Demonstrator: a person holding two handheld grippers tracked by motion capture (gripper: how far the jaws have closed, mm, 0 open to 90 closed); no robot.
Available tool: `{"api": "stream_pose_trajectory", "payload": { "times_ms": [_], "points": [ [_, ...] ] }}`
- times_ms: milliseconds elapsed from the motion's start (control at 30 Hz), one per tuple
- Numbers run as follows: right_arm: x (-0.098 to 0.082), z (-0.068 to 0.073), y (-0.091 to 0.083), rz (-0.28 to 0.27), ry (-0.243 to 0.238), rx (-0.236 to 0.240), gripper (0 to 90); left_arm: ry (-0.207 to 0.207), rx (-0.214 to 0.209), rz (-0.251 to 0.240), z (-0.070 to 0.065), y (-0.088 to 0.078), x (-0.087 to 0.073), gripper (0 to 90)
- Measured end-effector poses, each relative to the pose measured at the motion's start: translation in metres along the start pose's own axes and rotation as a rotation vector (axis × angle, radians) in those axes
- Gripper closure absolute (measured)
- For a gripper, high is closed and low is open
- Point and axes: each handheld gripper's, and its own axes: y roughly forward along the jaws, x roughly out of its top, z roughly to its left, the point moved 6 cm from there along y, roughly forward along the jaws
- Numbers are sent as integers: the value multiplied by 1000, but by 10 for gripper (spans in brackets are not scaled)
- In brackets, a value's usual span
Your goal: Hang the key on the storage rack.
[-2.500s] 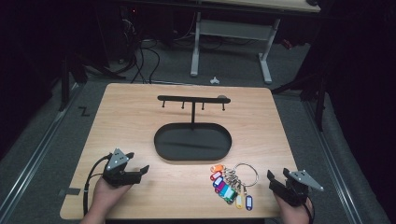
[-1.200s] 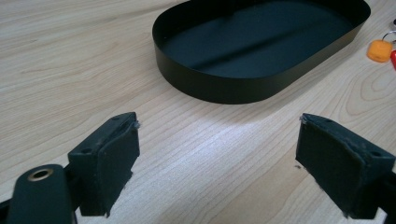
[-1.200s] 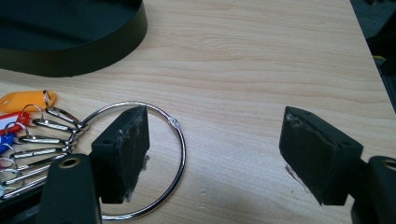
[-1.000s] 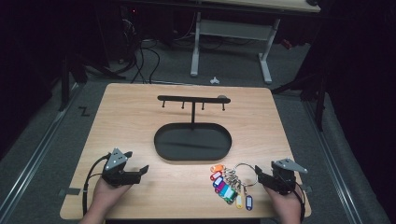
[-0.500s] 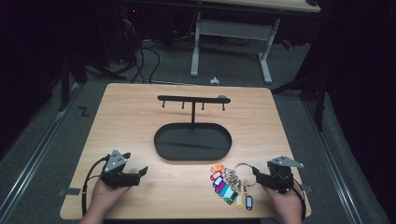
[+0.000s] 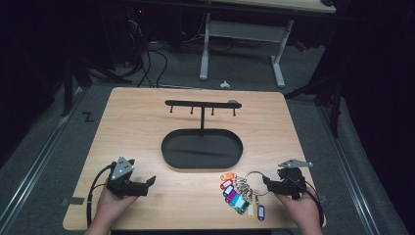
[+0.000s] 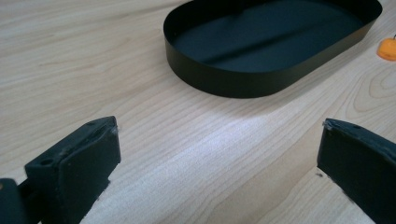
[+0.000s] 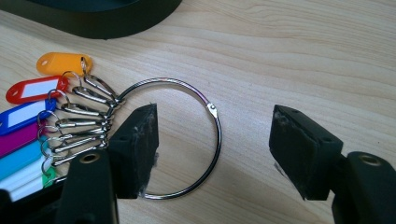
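A metal key ring (image 6: 254,173) with several coloured key tags (image 6: 235,197) lies on the wooden table near its front right. My right gripper (image 6: 268,182) is open at the ring, and its jaws have just been closing a little. In the right gripper view, one pad (image 8: 140,140) sits inside the ring (image 8: 218,140). The ring's wire lies between the jaws, untouched by the other pad, and the tags (image 8: 28,121) fan out to the left. My left gripper (image 6: 149,182) rests at the front left. Its jaws (image 7: 219,133) have just been opening and now stand wide with only bare wood between them.
A black oval tray (image 6: 169,155) sits mid-table, and from it rises a black stand with a hook bar (image 6: 201,104). The left gripper view shows the tray's wall (image 7: 243,81) ahead. Beyond the table's far edge are desk legs and cables on the floor.
My right gripper has moved left from the table's front right corner up to the key ring. The left hand has stayed where it was.
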Motion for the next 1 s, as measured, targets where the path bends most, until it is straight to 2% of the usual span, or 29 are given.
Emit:
{"api": "stream_pose_trajectory", "payload": {
  "times_ms": [133,300,367,467,533,733,767,867,933,967,1000],
  "points": [
    [2,-1,2,22,-3,14,363,7,4,0,-1,0,-1,3],
    [8,-6,5,65,-15,1,363,-1,-1,9,1,0,-3,5],
    [9,-7,5,67,-22,0,364,-4,0,5,1,0,-3,5],
    [11,-9,6,102,-24,7,363,-7,-1,1,1,-1,-2,5],
    [14,-9,4,147,-39,7,360,-9,-5,2,1,-2,-3,5],
    [14,-8,6,205,-74,2,362,-17,-7,0,2,-2,-3,5],
    [14,-7,8,237,-79,2,357,-16,-10,1,2,-2,-3,4],
    [14,-6,9,258,-85,5,346,-15,-15,1,1,-1,-2,4],
    [15,-4,9,291,-98,13,328,-15,-18,4,0,-1,-3,3],
    [15,-2,10,300,-103,31,310,-13,-20,5,0,-2,-3,3],
    [16,1,10,318,-131,42,303,-7,-20,3,-1,-2,-3,4]
  ]
}}
